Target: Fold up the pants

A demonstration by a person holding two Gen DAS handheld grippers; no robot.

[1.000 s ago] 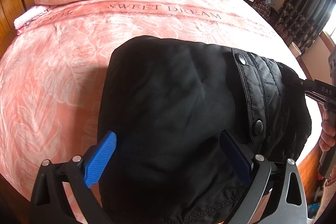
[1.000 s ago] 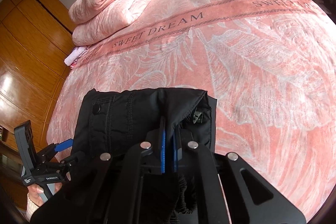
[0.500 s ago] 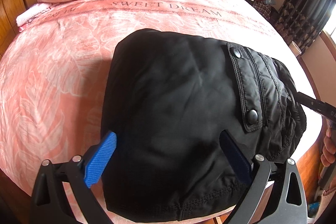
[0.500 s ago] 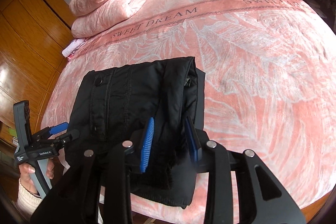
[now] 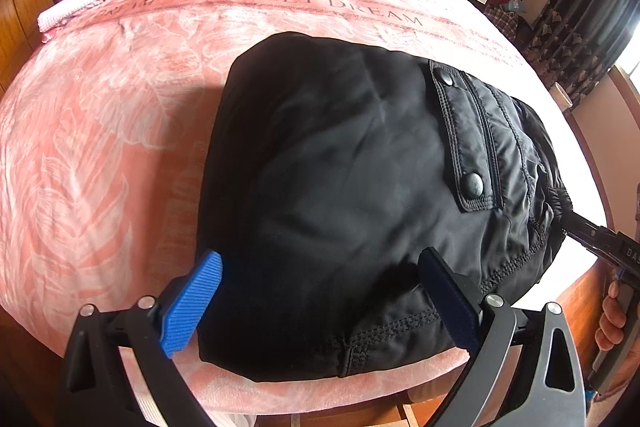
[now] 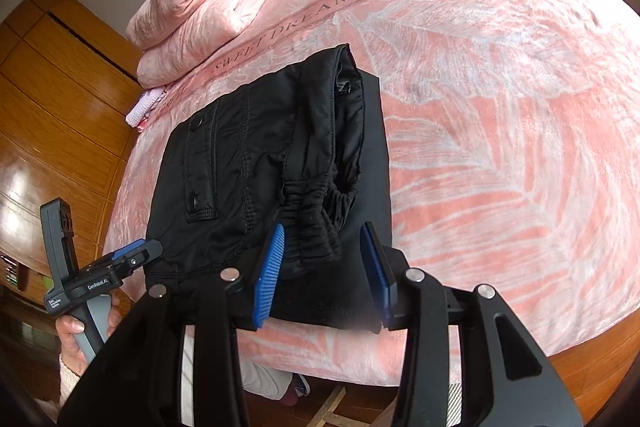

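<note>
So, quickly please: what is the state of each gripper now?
Left gripper: open, holding nothing, above the folded black pants.
Right gripper: jaws have just been opening; open, the pants' waistband is released.

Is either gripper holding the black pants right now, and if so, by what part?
Neither. The right gripper has just been opening off the waistband; the left gripper stands open. The pants lie folded on the bed.

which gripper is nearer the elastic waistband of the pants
Right. The right gripper has its open fingers either side of the waistband; the left gripper is at the pants' opposite edge, past the pocket flap.
</note>
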